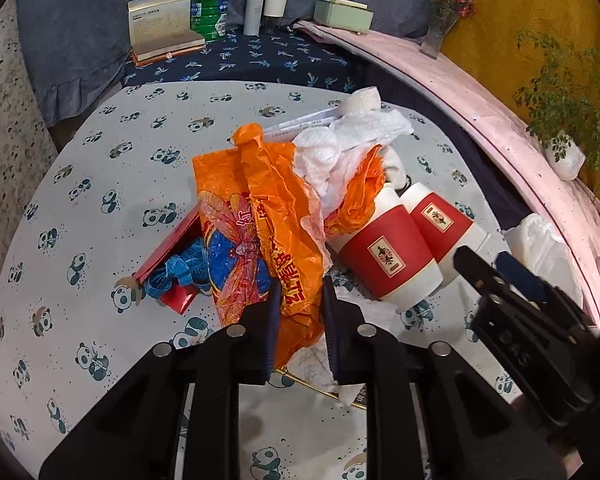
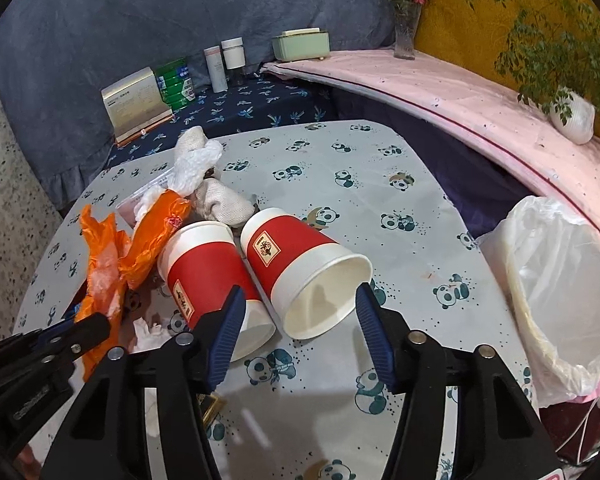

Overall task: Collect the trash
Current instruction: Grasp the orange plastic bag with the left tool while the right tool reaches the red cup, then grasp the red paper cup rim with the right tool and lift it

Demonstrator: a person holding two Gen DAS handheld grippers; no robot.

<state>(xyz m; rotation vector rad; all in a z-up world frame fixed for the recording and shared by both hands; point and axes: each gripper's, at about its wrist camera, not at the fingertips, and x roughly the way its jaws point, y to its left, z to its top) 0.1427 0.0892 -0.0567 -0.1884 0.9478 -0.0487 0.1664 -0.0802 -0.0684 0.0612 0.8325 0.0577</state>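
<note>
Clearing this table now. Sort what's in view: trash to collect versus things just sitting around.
Trash job: orange plastic bag, two red paper cups, crumpled tissue, lined bin.

Just there: green can, gold box, flower vase, potted plant.

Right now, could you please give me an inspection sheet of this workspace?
Surface: panda-print tablecloth, littered at its left side.
Job's things: crumpled orange plastic bag; two red-and-white paper cups lying on their sides; white crumpled tissues; white-lined bin at the table's right edge.
Clutter: red card packet, blue ribbon.
Grippers: left gripper pinching the orange bag; right gripper open around one cup's mouth.
Cables: nothing seen.
Surroundings: green tin, boxes, flower vase, potted plant.
</note>
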